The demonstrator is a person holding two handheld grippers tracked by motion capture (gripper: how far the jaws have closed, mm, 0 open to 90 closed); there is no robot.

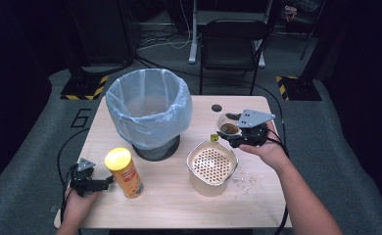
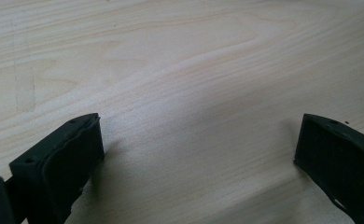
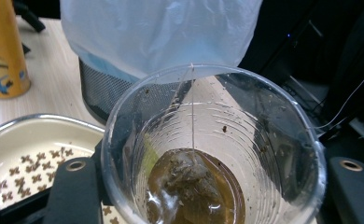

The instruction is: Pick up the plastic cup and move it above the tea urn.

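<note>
Between the right hand-held gripper's point(image 1: 234, 137) clamping jaws, a clear cup point(image 3: 213, 149) with wet teabag point(image 3: 187, 186).

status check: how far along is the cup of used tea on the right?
Done: the right gripper is shut on the clear cup and holds it above the table, beside the strainer bowl. In hand: the cup is upright, with the tea bag and brown liquid inside. Left, judging by the layout: probably draining over the bowl, then binning into the lined bin. The left gripper is open over bare wood.
</note>
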